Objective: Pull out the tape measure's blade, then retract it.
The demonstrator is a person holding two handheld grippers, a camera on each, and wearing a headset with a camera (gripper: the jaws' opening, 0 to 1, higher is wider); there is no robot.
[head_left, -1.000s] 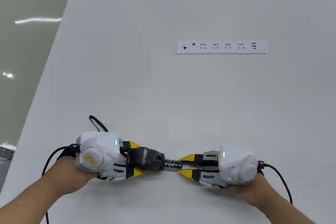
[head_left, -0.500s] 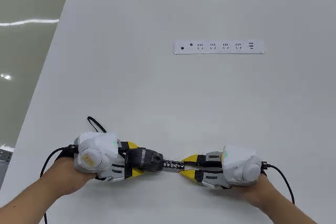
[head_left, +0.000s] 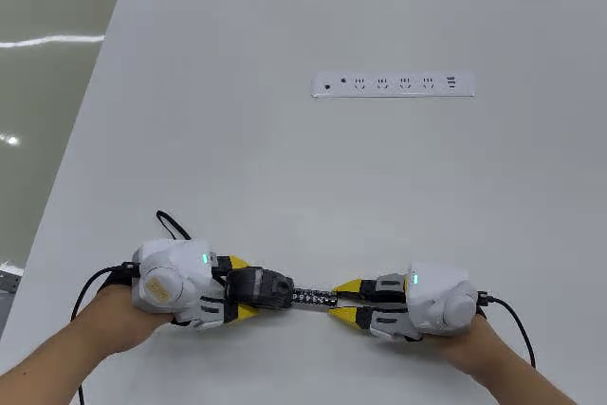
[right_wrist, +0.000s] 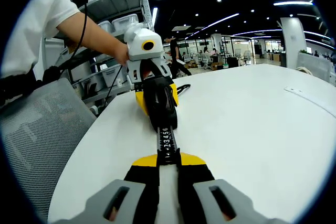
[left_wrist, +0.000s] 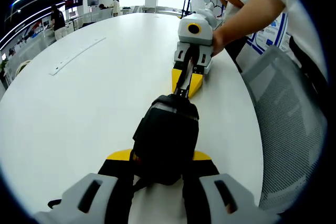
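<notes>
Tape measure [head_left: 261, 288] sits low on the white table [head_left: 285, 139], toward 7 o'clock in the head view. My left gripper [head_left: 241, 287] has it clamped across its sides, jaws narrowed onto the black case.

Blade [head_left: 313, 298] leaves the case at 3 o'clock and ends between the jaws of my right gripper [head_left: 343, 300], which are pinched nearly together on its tip. Numerals 2 to 6 read clearly in the right gripper view.

Long axis of blade: 9-to-3, in line with both grippers, which face each other. Right gripper is nearer the free end, so I judge the pull should run straight toward 3 o'clock while the left anchors the case.

Container note: the case houses the blade. A short length is out; the rest is presumably coiled inside.

Power strip [head_left: 391, 84] lies well apart at 12 o'clock.
</notes>
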